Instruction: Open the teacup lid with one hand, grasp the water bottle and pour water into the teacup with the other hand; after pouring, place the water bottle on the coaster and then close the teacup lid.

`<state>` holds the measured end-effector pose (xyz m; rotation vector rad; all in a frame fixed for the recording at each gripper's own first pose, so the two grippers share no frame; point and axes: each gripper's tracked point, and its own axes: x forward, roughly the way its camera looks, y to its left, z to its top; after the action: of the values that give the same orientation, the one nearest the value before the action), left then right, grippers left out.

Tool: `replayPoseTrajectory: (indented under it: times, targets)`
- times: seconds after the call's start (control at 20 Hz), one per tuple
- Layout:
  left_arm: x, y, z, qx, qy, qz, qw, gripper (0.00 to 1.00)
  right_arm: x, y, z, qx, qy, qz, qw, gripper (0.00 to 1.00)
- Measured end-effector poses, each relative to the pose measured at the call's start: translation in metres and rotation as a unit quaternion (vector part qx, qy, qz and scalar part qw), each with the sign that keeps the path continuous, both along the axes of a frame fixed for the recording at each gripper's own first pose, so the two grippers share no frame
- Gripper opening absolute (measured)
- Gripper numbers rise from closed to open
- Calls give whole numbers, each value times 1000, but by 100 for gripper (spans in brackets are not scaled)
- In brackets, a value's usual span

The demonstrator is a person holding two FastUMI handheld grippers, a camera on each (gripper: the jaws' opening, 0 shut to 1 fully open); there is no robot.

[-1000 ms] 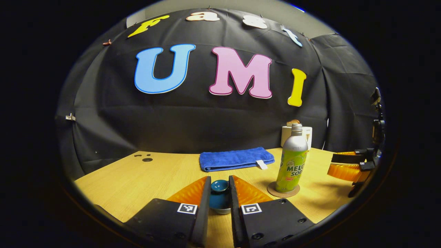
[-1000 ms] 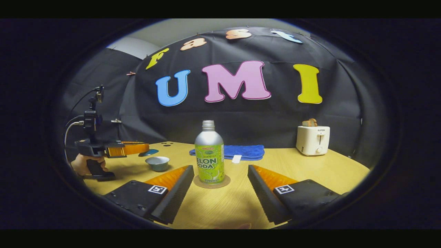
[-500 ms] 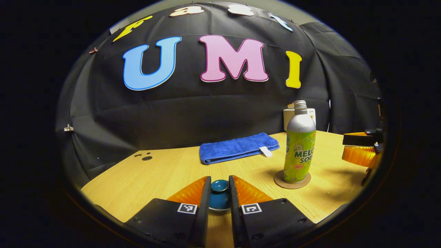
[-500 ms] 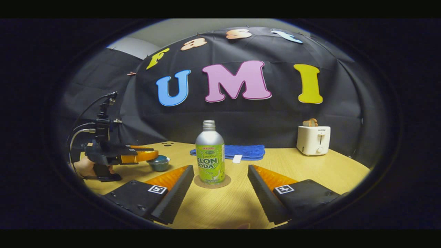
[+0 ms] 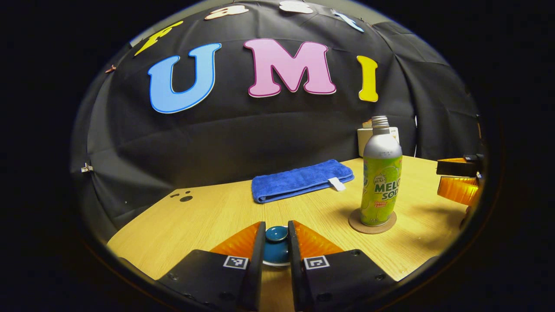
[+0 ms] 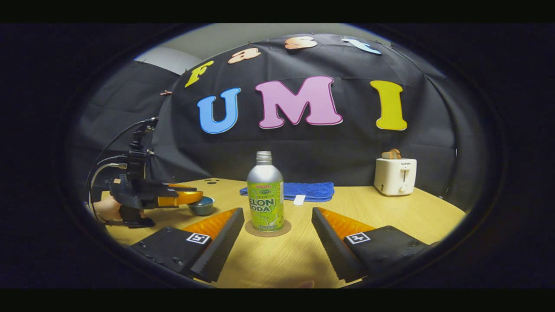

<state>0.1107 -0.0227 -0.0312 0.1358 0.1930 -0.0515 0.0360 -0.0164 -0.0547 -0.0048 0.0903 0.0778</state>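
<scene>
Two views: left tool [image 5: 276, 242] clamps the lid [image 5: 276, 250]; right tool [image 6: 277, 242], fingers apart, faces the bottle [image 6: 265, 195] on its coaster [image 6: 267, 228], toaster [image 6: 395, 176] beyond.

Wooden table [image 6: 403, 216] bears towel [image 6: 310, 190], toaster [image 6: 395, 176], coaster [image 6: 267, 229], teacup [image 6: 201, 206].

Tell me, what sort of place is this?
Probably a staged recording booth, not a real kitchen: a black cloth wall behind a light wooden table holding a white toaster and folded blue towel.

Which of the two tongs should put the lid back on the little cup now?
Left. Its tongs grip the blue lid, just above the teacup. The right tongs stand open, facing the bottle on its coaster.
</scene>
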Motion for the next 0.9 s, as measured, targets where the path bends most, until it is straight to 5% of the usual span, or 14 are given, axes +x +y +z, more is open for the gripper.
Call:
replayPoseTrajectory:
  times: [0.5,0.65,0.9]
  targets:
    - [-1,-1,-2,10,4,5,1000,40,-1,-2,2,0,1,1,1000,97]
    - [-6,1,-2,2,3,12,1000,65,0,-2,3,0,1,1,1000,97]
    - [-33,5,11,-69,-35,25,997,83,0,-5,3,-1,2,-2,1000,97]
